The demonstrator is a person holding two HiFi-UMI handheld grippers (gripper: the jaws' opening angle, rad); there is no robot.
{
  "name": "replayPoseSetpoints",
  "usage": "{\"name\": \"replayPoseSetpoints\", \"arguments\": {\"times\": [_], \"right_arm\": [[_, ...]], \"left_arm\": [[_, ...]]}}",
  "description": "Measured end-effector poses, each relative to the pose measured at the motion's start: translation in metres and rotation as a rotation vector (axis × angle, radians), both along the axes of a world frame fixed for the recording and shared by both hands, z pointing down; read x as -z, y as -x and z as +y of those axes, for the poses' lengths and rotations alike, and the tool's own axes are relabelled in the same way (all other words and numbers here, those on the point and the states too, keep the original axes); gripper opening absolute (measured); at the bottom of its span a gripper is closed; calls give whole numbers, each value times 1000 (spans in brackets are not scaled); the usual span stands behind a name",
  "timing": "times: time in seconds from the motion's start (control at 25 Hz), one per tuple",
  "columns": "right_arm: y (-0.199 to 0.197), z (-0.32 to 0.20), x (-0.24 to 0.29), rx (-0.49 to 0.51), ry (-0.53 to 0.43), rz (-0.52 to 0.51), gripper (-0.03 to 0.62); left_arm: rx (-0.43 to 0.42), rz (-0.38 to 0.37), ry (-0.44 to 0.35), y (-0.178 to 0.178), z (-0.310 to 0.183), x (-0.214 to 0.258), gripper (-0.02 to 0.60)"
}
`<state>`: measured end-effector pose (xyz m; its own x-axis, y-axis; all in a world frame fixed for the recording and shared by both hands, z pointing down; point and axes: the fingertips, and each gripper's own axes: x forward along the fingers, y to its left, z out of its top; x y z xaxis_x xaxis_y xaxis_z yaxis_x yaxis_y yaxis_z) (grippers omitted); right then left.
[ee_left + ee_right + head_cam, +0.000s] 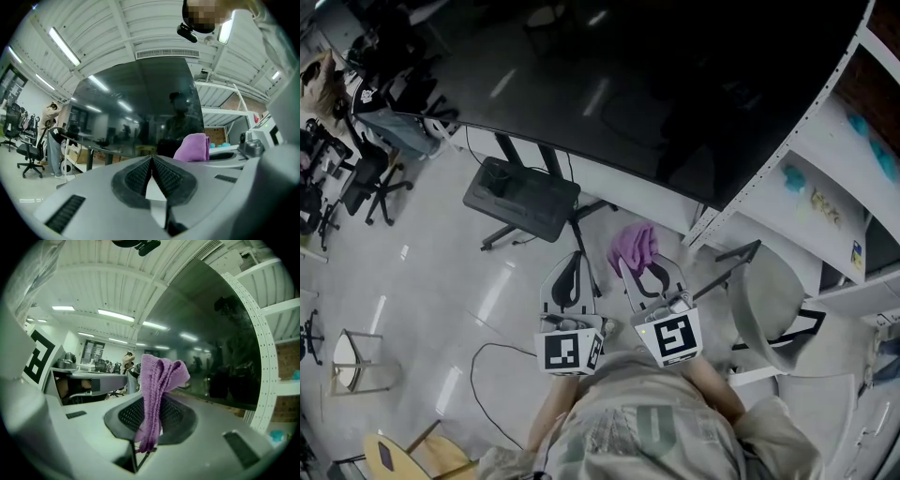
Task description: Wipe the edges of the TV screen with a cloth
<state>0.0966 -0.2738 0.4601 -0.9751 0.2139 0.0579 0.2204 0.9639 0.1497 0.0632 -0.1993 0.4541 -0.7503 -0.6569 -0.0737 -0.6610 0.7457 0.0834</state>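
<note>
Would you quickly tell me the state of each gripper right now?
Left gripper: fingers closed together, holding nothing.
Right gripper: closed on the purple cloth.

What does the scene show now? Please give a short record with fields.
left gripper: jaws together, nothing between them
right gripper: jaws shut on the purple cloth, which sticks out past the tips
TV screen: dark, in front of both grippers
contact: the purple cloth seems not yet on the TV screen
</note>
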Motion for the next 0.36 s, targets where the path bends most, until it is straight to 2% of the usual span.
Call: {"name": "replayPoseSetpoints", "arguments": {"times": [0.36], "right_arm": [[7, 5, -1, 21, -30, 2, 63]], "left_arm": [[3, 14, 10, 4, -2, -3, 15]]}}
